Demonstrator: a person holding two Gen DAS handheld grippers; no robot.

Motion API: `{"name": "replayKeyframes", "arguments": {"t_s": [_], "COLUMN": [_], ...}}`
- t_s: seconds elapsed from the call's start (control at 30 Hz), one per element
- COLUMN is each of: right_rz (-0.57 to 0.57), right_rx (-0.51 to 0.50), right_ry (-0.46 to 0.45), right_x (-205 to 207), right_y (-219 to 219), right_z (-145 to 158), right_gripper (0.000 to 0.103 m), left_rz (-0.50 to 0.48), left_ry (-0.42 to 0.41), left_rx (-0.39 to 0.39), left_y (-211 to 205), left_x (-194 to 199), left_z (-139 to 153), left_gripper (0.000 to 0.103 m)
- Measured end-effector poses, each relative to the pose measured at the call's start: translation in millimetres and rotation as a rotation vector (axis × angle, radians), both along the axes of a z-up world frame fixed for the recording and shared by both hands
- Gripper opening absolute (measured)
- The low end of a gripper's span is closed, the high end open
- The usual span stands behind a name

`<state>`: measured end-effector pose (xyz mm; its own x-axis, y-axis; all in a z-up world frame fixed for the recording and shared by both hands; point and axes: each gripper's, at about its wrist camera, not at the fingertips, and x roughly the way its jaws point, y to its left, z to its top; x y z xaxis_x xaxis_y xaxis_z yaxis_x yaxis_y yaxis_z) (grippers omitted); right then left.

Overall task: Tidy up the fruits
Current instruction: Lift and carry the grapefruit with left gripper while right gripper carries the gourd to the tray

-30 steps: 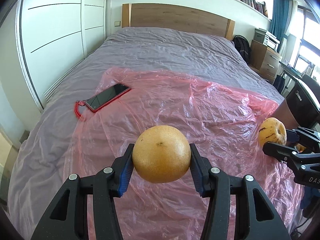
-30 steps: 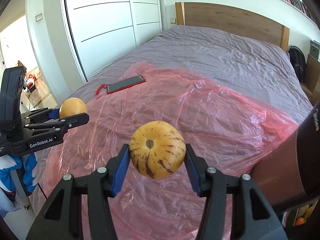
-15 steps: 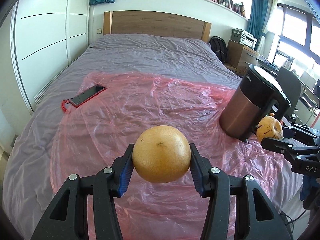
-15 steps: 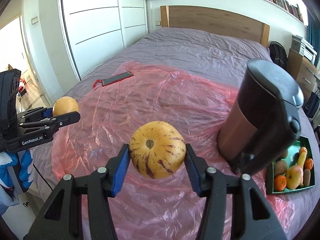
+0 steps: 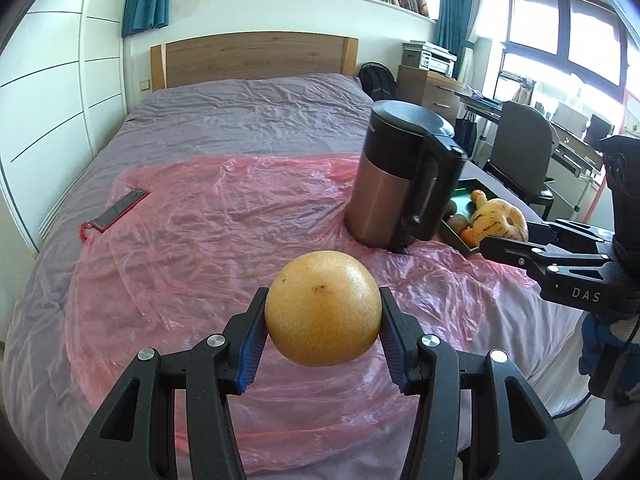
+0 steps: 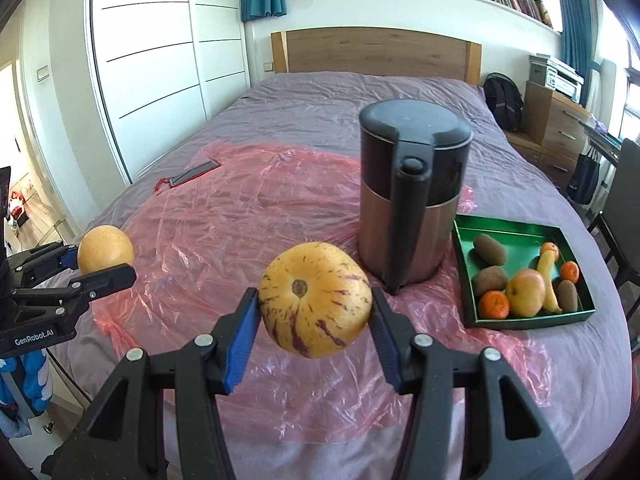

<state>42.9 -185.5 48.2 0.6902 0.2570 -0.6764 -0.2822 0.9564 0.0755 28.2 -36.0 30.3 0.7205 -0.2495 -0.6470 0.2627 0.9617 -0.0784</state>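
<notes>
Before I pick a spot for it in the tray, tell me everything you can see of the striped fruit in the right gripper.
The striped fruit is round, slightly flattened, yellow-orange with broken purple streaks running out from a small brown dimple that faces the camera. Its skin looks smooth and whole. It hangs above the pink plastic sheet, clamped at its two sides by the blue-padded jaws of the right gripper; nothing else touches it. The green tray lies to its right.

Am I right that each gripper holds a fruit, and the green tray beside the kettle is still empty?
Not quite. The left gripper holds a round yellow fruit and the right gripper a striped yellow fruit, but the green tray beside the kettle is not empty: the right wrist view shows kiwis, oranges, an apple and a banana in it.
</notes>
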Motion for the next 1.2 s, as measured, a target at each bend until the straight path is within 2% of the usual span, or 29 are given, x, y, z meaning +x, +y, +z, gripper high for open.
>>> {"name": "replayKeyframes", "arguments": {"t_s": [0.3,0.73,1.03,1.2], "right_rz": [-0.088,-0.223,-0.295,-0.307], "right_rx": [0.035,0.060,0.062,0.062], "right_ry": [-0.001,-0.001,0.016,0.028], "right_x": [-21,-31,-3,31], "right_y": [-67,-169,-233,-260], "right_z": [-11,-22,-35,-49], "right_gripper": [0.074,0.074,0.074,0.074], "left_rz": [-0.113,-0.272,-0.371,-0.390], "left_ry": [0.009,0.044,0.077,0.094], "left_rx": [0.057,0.111,0.102,0.101], "left_y": [-78,-182,-255,-290], "left_x": [-14,-2,32,67], "left_z": [5,5,2,-6], "left_gripper": [0.046,0.046,0.046,0.046]}}
